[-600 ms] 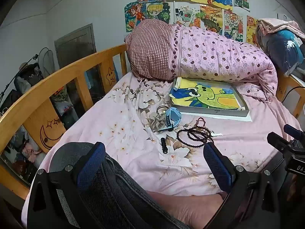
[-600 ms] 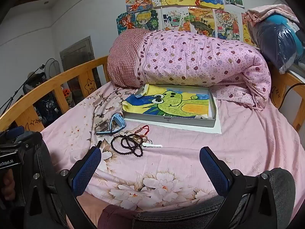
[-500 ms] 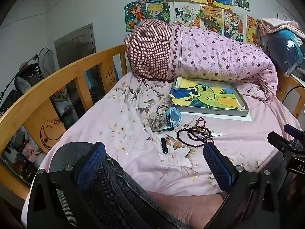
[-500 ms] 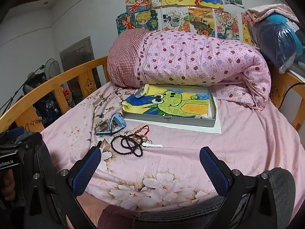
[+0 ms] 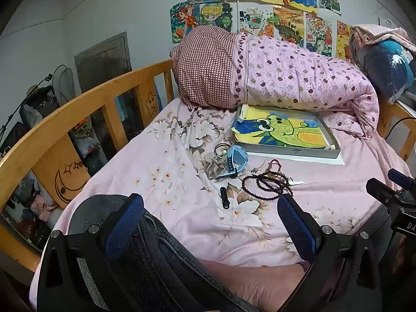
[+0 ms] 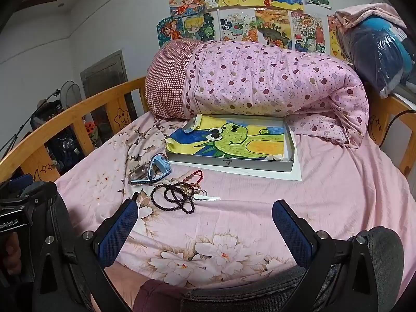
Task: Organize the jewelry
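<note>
On the pink floral bed sheet lies a heap of dark bead strings (image 5: 265,184) (image 6: 174,197) with a red cord loop (image 6: 195,176) and a white clip (image 6: 206,197). A light blue watch (image 5: 235,160) (image 6: 158,169) rests on a crumpled clear bag, with a wire hoop (image 5: 222,149) behind it and a small black stick (image 5: 224,201) nearer me. A shallow grey box (image 5: 293,153) (image 6: 290,153) lined with a green frog drawing stands beyond. My left gripper (image 5: 210,223) and right gripper (image 6: 204,223) hover open and empty, short of the jewelry, above a person's knees.
A rolled pink dotted quilt (image 5: 286,80) lies behind the box. A wooden bed rail (image 5: 78,109) runs along the left, another rail (image 6: 405,140) on the right. Bagged bedding (image 6: 379,52) sits at the far right. Drawings cover the wall.
</note>
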A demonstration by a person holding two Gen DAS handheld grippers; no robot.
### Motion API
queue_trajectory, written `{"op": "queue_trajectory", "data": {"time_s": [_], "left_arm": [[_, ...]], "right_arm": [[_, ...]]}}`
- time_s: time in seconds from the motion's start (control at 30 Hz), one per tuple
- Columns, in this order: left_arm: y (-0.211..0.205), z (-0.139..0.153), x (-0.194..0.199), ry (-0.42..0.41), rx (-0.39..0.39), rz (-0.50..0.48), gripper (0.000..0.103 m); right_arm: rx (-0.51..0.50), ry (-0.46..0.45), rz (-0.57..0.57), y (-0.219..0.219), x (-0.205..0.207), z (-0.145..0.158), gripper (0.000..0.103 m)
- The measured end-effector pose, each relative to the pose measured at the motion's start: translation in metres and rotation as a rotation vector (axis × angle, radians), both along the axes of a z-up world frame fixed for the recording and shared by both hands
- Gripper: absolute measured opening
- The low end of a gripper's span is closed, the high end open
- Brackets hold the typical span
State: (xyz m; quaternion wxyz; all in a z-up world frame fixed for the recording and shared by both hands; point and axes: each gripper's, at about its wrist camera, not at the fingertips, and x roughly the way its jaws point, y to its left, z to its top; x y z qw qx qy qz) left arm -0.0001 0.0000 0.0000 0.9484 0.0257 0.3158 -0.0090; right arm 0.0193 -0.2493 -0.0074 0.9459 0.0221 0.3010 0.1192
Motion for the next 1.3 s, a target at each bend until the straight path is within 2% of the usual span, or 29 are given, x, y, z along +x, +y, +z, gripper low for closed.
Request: {"op": "queue_trajectory", "data": {"time_s": [1.3], "left_arm": [[-0.0001,0.0,0.0001,0.002,0.0,0.0,0.101]], "right_arm": [[0.008,0.006,-0.001,-0.002,0.0015,-0.0024,0.103]]}}
